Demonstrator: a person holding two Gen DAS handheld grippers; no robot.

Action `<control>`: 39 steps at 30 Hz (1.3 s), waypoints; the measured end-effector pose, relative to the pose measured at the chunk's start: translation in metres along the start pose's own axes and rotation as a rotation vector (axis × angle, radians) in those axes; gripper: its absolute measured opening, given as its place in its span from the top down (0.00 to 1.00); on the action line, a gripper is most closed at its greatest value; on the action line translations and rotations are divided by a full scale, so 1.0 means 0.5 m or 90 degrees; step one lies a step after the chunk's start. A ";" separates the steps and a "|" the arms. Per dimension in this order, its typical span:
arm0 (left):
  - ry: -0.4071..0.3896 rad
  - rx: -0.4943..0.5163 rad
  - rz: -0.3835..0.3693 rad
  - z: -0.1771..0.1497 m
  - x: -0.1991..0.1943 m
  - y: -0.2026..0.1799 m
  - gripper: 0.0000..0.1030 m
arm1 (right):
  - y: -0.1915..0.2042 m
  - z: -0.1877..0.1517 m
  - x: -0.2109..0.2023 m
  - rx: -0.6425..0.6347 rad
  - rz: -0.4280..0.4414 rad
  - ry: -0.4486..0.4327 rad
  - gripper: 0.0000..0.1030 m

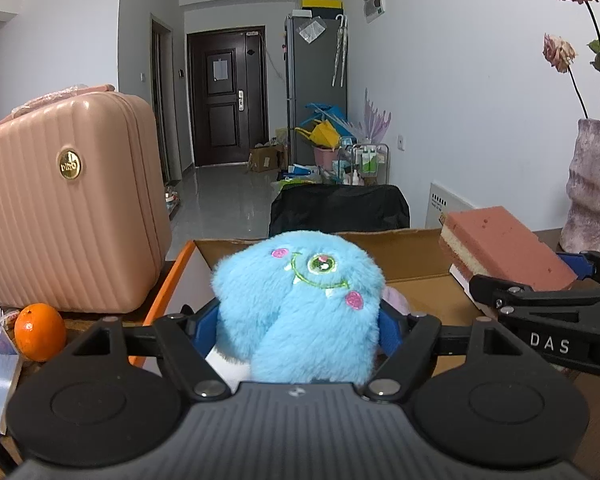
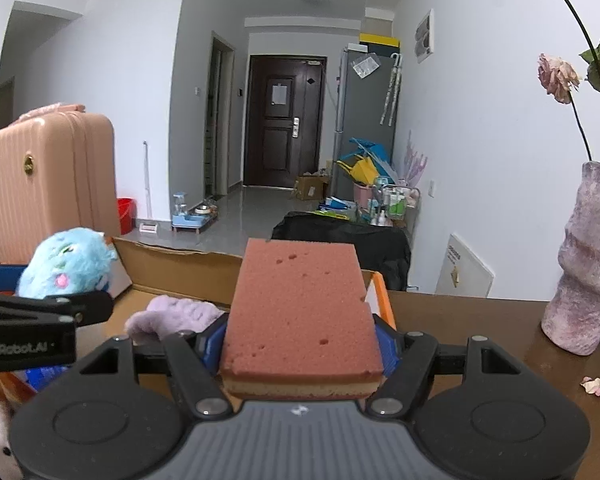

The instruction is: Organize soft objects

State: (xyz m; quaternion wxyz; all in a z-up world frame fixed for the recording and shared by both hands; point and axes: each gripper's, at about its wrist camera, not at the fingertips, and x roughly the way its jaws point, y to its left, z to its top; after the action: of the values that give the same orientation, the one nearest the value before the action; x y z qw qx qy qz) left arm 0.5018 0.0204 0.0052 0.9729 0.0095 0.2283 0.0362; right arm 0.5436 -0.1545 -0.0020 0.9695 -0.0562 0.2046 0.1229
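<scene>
Two loads held: left hand-held gripper (image 1: 298, 316) clamps blue plush (image 1: 300, 304), right hand-held gripper (image 2: 302, 338) clamps sponge (image 2: 300, 308); cardboard box (image 1: 412, 256) lies directly ahead, below both.

A home: entry door (image 2: 286, 128), fridge (image 2: 366, 120), vase (image 2: 588, 264) of flowers.

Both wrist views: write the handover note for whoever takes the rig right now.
Left gripper: shut on the blue plush, held over the box.
Right gripper: shut on the sponge, also above the box, to the plush's right.
Done: a lilac soft item already lies in the box.
Left: lower both into the box and release. Orange, suitcase and vase stay put.
</scene>
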 end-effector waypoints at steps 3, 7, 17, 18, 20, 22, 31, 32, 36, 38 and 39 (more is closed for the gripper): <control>0.002 -0.006 0.002 0.002 0.002 0.006 0.22 | -0.011 0.000 0.001 0.012 -0.007 0.001 0.19; -0.002 -0.016 0.013 0.004 -0.003 0.016 0.15 | -0.025 0.000 0.000 0.029 -0.009 -0.001 0.14; -0.004 -0.045 0.042 0.010 -0.010 0.032 0.00 | -0.045 -0.001 -0.001 0.060 -0.008 0.001 0.00; -0.002 -0.047 0.044 0.010 -0.008 0.034 0.00 | -0.045 -0.001 0.000 0.060 -0.008 0.001 0.00; 0.000 -0.051 0.045 0.010 -0.008 0.036 0.00 | -0.045 -0.002 -0.001 0.060 -0.008 0.001 0.00; 0.000 -0.054 0.044 0.010 -0.010 0.038 0.00 | -0.043 -0.002 -0.003 0.058 -0.007 0.000 0.00; -0.014 -0.049 0.036 0.001 -0.049 0.060 0.00 | -0.038 -0.008 -0.047 0.037 0.000 -0.024 0.00; -0.015 -0.049 0.034 0.000 -0.055 0.064 0.00 | -0.038 -0.010 -0.054 0.034 0.002 -0.027 0.00; -0.014 -0.048 0.025 -0.012 -0.075 0.074 0.00 | -0.036 -0.020 -0.079 0.028 0.008 -0.040 0.00; -0.013 -0.043 0.023 -0.021 -0.084 0.077 0.00 | -0.035 -0.026 -0.090 0.024 0.012 -0.043 0.00; -0.013 -0.040 0.022 -0.024 -0.090 0.078 0.00 | -0.035 -0.029 -0.096 0.021 0.012 -0.044 0.00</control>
State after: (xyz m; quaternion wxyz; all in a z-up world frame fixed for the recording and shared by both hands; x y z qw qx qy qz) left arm 0.4535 0.0558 0.0157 0.9743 -0.0169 0.2166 0.0603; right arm 0.4999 -0.1838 0.0056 0.9756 -0.0336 0.1733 0.1306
